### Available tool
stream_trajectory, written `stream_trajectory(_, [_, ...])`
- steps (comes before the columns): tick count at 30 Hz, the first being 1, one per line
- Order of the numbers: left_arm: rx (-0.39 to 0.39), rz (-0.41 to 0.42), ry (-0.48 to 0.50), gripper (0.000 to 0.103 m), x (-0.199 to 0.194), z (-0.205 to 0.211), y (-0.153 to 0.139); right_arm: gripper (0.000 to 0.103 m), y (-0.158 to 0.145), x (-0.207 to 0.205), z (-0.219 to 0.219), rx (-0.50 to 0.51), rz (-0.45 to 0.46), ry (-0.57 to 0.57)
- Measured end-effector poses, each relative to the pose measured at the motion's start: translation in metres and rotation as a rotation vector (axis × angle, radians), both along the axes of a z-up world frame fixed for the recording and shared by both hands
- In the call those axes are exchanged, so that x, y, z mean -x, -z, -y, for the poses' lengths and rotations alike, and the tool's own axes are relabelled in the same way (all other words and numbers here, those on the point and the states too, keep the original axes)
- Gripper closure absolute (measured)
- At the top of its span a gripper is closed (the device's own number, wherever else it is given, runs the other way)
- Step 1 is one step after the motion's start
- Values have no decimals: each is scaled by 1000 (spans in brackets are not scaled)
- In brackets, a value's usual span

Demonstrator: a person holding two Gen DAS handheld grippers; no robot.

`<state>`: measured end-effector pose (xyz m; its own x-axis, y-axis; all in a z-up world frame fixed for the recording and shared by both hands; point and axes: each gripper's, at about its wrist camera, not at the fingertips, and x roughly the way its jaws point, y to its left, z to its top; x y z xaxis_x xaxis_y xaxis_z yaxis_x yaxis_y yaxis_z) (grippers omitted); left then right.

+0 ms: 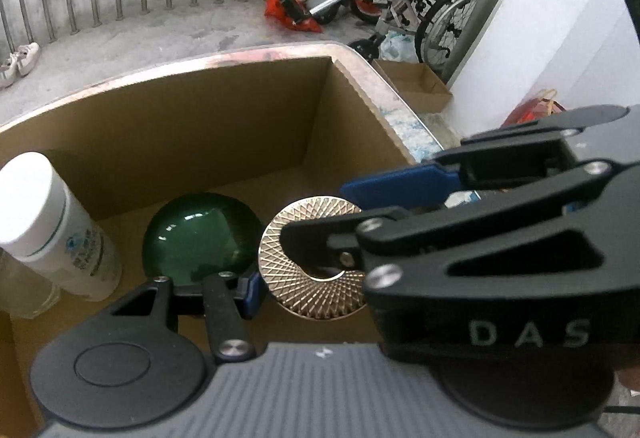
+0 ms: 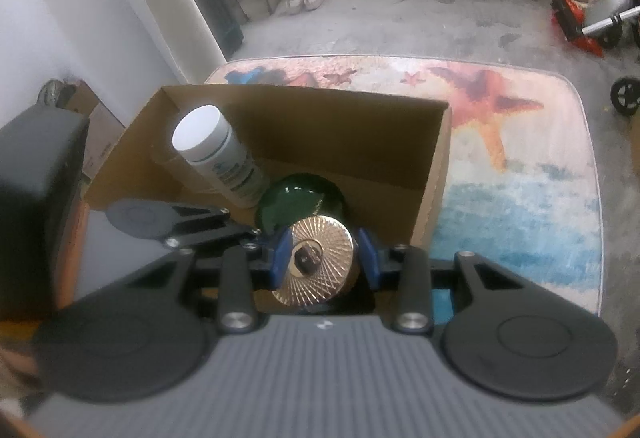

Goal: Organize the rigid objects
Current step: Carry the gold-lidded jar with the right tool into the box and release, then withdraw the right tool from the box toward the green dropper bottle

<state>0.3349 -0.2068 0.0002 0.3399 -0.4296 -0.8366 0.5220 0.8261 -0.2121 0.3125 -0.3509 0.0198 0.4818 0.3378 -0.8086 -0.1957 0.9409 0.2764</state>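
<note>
Right gripper hangs over my cardboard box, blue pads either side of the gold disc, not clearly pinching. Left gripper is open beside the green dome and white bottle.

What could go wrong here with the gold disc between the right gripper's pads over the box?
1. The right gripper brackets the gold disc by its rim; whether the pads grip it is unclear, so it could slip.
2. A dropped disc could strike the green glass dome just behind it in the cardboard box.
3. The leaning white bottle beside the dome might topple if bumped.
</note>
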Motion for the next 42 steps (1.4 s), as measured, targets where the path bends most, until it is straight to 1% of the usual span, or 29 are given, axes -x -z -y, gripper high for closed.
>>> stream_trajectory(6, [-20, -84, -6, 46, -7, -1, 10, 68, 1, -4, 0, 12, 15, -15])
stream_trajectory(10, [-14, -116, -21, 46, -12, -3, 13, 68, 1, -4, 0, 13, 16, -16])
stream_trajectory(13, [-17, -149, -26, 40, -13, -5, 15, 68, 1, -4, 0, 14, 18, -19])
stream_trajectory(17, [-9, -143, -24, 37, -12, -7, 14, 68, 1, -4, 0, 12, 19, -18])
stream_trajectory(19, [-15, -147, -26, 37, -12, -8, 15, 68, 1, -3, 0, 9, 20, -18])
stream_trajectory(23, [5, -147, -39, 36, -11, -12, 12, 68, 1, -3, 0, 2, 18, -15])
stream_trajectory(24, [13, -141, -40, 36, -11, -13, 9, 68, 1, -2, 1, -2, 17, -14])
stream_trajectory(26, [27, -113, -37, 26, -7, -16, 0, 67, -1, -1, 3, -16, 23, -6])
stream_trajectory(28, [35, -59, -44, 18, 0, -24, -15, 67, -6, 3, 6, -44, 37, 2])
stream_trajectory(30, [48, -17, -60, 17, 8, -33, -31, 67, -14, 9, 9, -66, 56, 19])
stream_trajectory(32, [79, 11, -69, 17, 17, -44, -48, 67, -26, 17, 11, -81, 80, 31])
stream_trajectory(35, [115, 71, -95, 16, 37, -66, -71, 67, -49, 32, 8, -98, 123, 37])
stream_trajectory(39, [146, 159, -150, 16, 66, -90, -97, 68, -76, 54, -7, -73, 171, 22])
stream_trajectory(42, [149, 231, -198, 16, 94, -114, -105, 71, -88, 67, -22, -44, 175, 4])
